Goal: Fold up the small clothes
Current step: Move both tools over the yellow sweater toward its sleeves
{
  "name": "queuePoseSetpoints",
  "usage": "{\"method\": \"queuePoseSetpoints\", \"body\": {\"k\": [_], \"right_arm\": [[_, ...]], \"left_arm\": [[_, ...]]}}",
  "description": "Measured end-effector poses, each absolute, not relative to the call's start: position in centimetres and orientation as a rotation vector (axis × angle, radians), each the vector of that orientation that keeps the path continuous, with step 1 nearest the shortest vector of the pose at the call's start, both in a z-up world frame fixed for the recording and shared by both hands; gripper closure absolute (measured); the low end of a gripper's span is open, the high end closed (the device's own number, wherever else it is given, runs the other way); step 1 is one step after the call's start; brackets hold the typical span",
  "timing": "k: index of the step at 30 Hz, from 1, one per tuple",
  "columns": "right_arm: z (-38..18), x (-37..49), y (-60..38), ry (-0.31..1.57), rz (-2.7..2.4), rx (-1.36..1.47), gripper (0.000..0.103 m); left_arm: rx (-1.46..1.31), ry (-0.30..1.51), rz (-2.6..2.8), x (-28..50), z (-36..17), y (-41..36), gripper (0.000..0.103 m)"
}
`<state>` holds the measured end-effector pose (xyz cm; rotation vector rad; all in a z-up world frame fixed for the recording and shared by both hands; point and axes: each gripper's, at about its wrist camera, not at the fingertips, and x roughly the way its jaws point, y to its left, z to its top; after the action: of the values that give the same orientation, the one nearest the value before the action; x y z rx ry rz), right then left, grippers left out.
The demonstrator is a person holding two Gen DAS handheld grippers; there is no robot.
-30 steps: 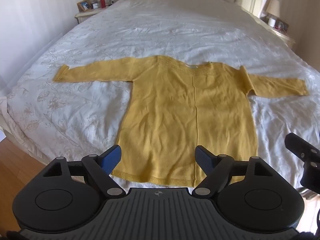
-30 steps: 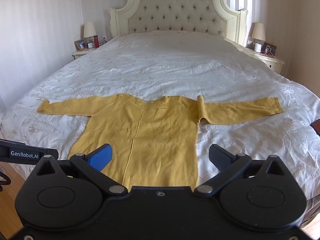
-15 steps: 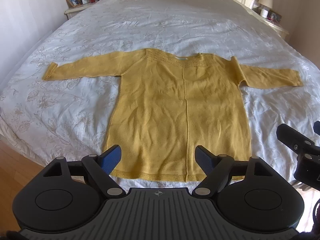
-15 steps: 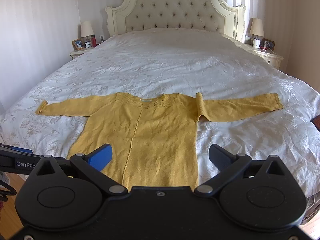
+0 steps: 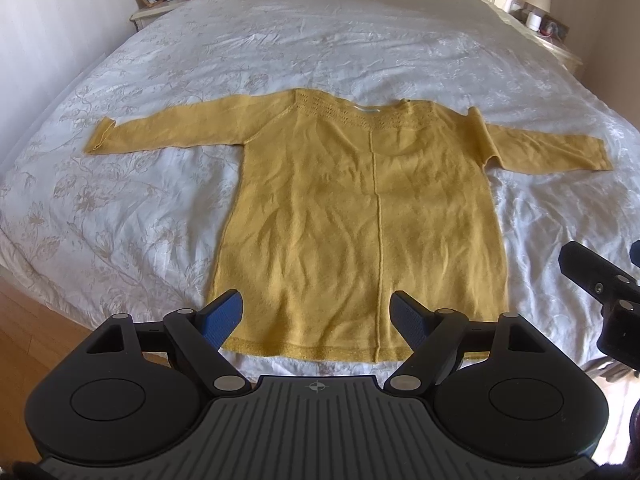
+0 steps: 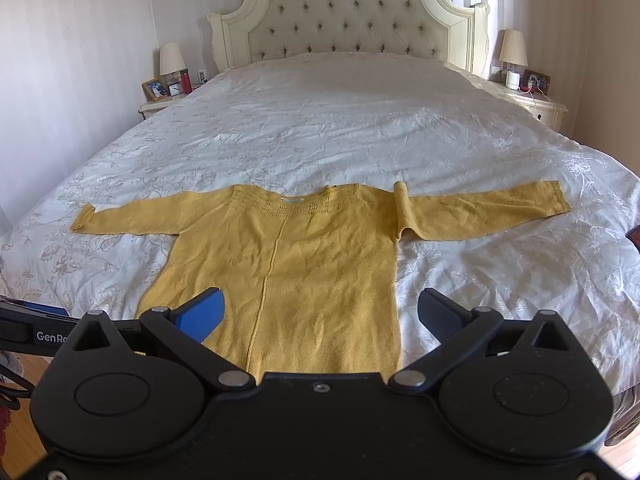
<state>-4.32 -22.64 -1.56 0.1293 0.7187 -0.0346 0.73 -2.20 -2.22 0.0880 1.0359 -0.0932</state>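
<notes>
Your left gripper [image 5: 318, 312] has tipped down and moved in over the foot edge of the bed [image 5: 120, 208], so the sweater's [image 5: 360, 220] hem now shows whole. Your right gripper [image 6: 320, 312] has barely shifted toward it.

Soft daylight fills both views, brightest on the bedspread [image 6: 340, 128] beyond the sweater [image 6: 288, 256], where the white fabric has a mild sheen. Shadows are faint, pooling in the sweater's wrinkles. Fisheye bending curves the bed's edges, corners go black, and the left view is slightly soft.
</notes>
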Motion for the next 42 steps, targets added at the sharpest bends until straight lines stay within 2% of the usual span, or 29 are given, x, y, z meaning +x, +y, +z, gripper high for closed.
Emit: {"method": "queuePoseSetpoints", "body": {"k": [42], "right_arm": [[-2.4,-3.6,-22.6,0.766,-0.015,0.181,0.001]], "left_arm": [[0.082,1.074,-0.067,1.2,-3.3,-1.3,0.023]]}}
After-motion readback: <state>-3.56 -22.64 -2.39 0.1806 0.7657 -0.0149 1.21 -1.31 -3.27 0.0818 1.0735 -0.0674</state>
